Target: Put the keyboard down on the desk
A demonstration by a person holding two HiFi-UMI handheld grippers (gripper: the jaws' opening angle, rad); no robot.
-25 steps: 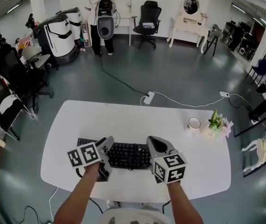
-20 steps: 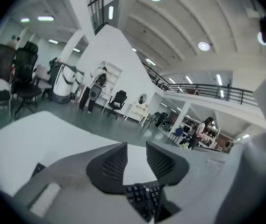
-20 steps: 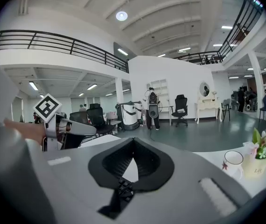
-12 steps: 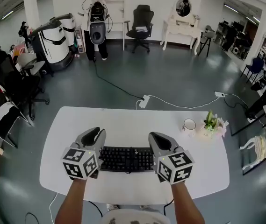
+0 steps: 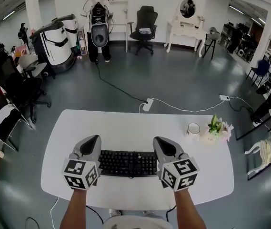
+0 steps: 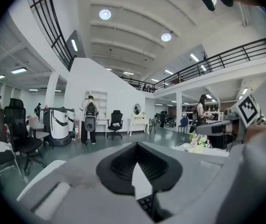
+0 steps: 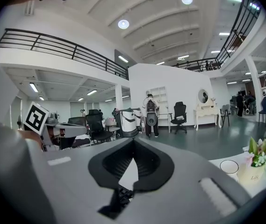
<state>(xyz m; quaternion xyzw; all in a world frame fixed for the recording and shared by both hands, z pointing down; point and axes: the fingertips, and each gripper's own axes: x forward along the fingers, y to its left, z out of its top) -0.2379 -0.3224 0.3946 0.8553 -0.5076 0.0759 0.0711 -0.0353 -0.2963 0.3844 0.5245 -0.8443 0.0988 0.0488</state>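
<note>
A black keyboard [image 5: 128, 162] lies flat on the white desk [image 5: 125, 128], close to its near edge. My left gripper [image 5: 91, 140] hovers just beyond the keyboard's left end and my right gripper [image 5: 160, 140] just beyond its right end, both pointing away from me. In the left gripper view the left gripper [image 6: 137, 146] has its jaws meeting at the tip with nothing held, and a few keys of the keyboard [image 6: 147, 204] show below them. The right gripper [image 7: 133, 141] looks the same, jaws together, with the keyboard [image 7: 123, 195] beneath.
A white cup [image 5: 193, 129] and a small flower pot [image 5: 216, 128] stand at the desk's right end. A power strip [image 5: 147, 104] with cables lies on the floor behind the desk. Office chairs [image 5: 11, 94] stand at the left, and a person [image 5: 97, 23] far back.
The left gripper has come off the keyboard's left end, turned to point forward and closed its jaws. The right gripper has barely moved. The keyboard rests on the desk.
</note>
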